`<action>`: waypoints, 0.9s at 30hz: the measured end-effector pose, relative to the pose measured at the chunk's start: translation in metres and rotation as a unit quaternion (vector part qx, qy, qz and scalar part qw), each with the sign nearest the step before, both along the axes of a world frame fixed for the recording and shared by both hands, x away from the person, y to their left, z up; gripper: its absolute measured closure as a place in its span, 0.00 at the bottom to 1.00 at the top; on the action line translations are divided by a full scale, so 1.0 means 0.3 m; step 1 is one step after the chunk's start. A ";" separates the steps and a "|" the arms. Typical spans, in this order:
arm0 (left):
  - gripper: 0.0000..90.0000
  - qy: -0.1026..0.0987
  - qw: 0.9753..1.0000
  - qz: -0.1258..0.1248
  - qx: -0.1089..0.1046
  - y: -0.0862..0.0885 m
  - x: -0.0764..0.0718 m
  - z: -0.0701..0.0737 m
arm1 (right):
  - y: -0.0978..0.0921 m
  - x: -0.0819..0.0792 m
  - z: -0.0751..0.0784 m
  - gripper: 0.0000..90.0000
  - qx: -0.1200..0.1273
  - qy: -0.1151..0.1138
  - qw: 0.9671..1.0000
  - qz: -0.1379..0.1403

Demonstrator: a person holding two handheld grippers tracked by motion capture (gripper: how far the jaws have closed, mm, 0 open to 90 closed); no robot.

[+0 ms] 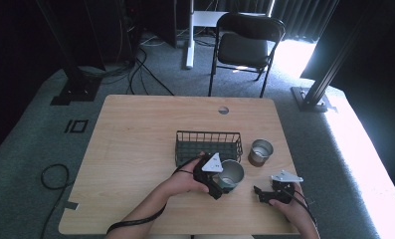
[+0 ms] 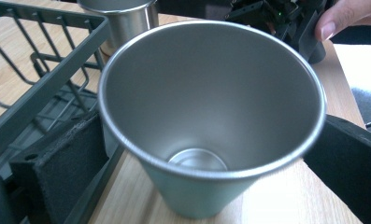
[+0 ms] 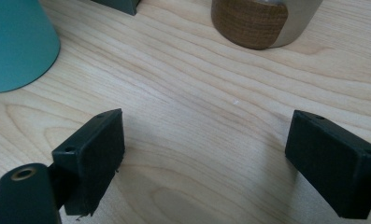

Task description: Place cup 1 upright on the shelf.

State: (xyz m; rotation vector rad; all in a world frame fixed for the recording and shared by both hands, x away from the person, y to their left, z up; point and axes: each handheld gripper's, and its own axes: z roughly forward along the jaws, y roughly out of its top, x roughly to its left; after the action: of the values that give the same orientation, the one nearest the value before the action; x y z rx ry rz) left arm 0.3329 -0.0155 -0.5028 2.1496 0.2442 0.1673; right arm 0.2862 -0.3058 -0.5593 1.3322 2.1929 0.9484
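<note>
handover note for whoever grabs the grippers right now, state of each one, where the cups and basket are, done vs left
Left gripper: jaws on either side of the teal cup, which stands upright on the table against the front of the wire basket; a firm clamp can't be confirmed.
Right gripper: open, holding nothing, low over bare table near the front right.
Second cup: upright on the table, just right of the basket.
Done: nothing is in the basket.
Left, probably: lift the teal cup in, then the second cup.
</note>
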 end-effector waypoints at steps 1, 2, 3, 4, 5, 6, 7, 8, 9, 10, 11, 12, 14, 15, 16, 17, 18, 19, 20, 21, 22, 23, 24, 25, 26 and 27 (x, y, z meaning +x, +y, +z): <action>0.00 0.002 1.000 0.001 -0.002 -0.004 0.002 0.000 | 0.000 0.000 0.000 0.13 0.000 0.000 1.000 0.000; 0.00 0.003 1.000 0.001 -0.007 -0.007 0.004 0.000 | 0.000 0.000 0.000 0.13 0.000 0.000 1.000 0.000; 0.00 0.004 1.000 0.001 -0.010 -0.009 0.005 0.001 | 0.000 0.000 0.000 0.13 0.000 0.000 1.000 0.000; 0.00 0.005 1.000 0.001 -0.012 -0.013 0.006 0.002 | 0.000 0.000 0.000 0.13 0.000 0.000 1.000 0.000; 0.00 0.005 1.000 0.001 -0.013 -0.016 0.007 0.002 | 0.000 0.000 0.000 0.13 0.000 0.000 1.000 0.000; 0.00 0.004 1.000 -0.001 -0.013 -0.019 0.009 0.003 | 0.000 0.000 0.000 0.13 0.000 0.000 1.000 0.000; 0.00 0.006 1.000 -0.004 -0.012 -0.024 0.009 0.002 | 0.000 0.000 0.000 0.13 0.000 0.000 1.000 0.000; 0.00 0.005 1.000 -0.004 -0.012 -0.027 0.009 0.002 | 0.000 0.000 0.000 0.13 0.000 0.000 1.000 0.000; 0.00 0.005 1.000 -0.005 -0.012 -0.033 0.009 0.001 | 0.000 0.000 0.000 0.13 0.000 0.000 1.000 0.000; 0.00 0.006 1.000 -0.007 -0.012 -0.036 0.009 0.000 | 0.000 0.000 0.000 0.13 0.000 0.000 1.000 0.000; 0.00 0.006 1.000 -0.008 -0.012 -0.040 0.009 -0.001 | 0.000 0.000 0.000 0.13 0.000 0.000 1.000 0.000; 0.00 0.008 1.000 -0.008 -0.014 -0.046 0.008 -0.004 | 0.000 0.000 0.000 0.13 0.000 0.000 1.000 0.000; 0.00 0.011 1.000 -0.009 -0.014 -0.055 0.008 -0.009 | 0.000 0.000 0.000 0.13 0.000 0.000 1.000 0.000; 0.00 0.010 1.000 -0.007 -0.012 -0.060 0.009 -0.013 | 0.000 0.000 0.000 0.13 0.000 0.000 1.000 0.000; 0.00 0.011 1.000 -0.007 -0.011 -0.064 0.009 -0.018 | 0.000 0.000 0.000 0.13 0.000 0.000 1.000 0.000; 0.00 0.012 1.000 -0.007 -0.010 -0.067 0.009 -0.023 | 0.000 0.000 0.000 0.13 0.000 0.000 1.000 0.000; 0.00 0.013 1.000 -0.005 -0.012 -0.071 0.008 -0.027 | 0.000 0.000 0.000 0.13 0.000 0.000 1.000 0.000; 0.00 0.016 1.000 -0.006 -0.012 -0.073 0.007 -0.030 | 0.000 0.000 0.000 0.13 0.000 0.000 1.000 0.000; 0.00 0.015 1.000 -0.007 -0.012 -0.076 0.007 -0.031 | 0.000 0.000 0.000 0.13 0.000 0.000 1.000 0.000; 0.00 0.015 1.000 -0.004 -0.014 -0.078 0.007 -0.032 | 0.000 0.000 0.000 0.13 0.000 0.000 1.000 0.000; 0.01 0.017 1.000 -0.004 -0.016 -0.080 0.006 -0.031 | 0.000 0.000 0.000 0.13 0.000 0.000 1.000 0.000; 0.03 0.016 1.000 -0.002 -0.017 -0.083 0.004 -0.030 | 0.000 0.000 0.000 0.13 0.000 0.000 1.000 0.000; 0.03 0.016 1.000 0.000 -0.020 -0.086 0.003 -0.031 | 0.000 0.000 0.000 0.13 0.000 0.000 1.000 0.000; 0.07 0.014 1.000 0.000 -0.020 -0.087 0.001 -0.030 | 0.000 0.000 0.000 0.13 0.000 0.000 1.000 0.000; 0.13 0.016 1.000 0.001 -0.023 -0.089 -0.002 -0.027 | 0.000 0.000 0.000 0.13 0.000 0.000 1.000 0.000; 0.14 0.017 1.000 0.003 -0.025 -0.092 -0.004 -0.027 | 0.000 0.000 0.000 0.13 0.000 0.000 1.000 0.000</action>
State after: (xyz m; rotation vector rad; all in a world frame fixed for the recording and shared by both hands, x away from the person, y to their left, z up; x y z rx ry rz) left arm 0.3317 -0.0429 -0.5109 2.1037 0.2727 0.1271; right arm 0.2862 -0.3059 -0.5593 1.3311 2.1931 0.9479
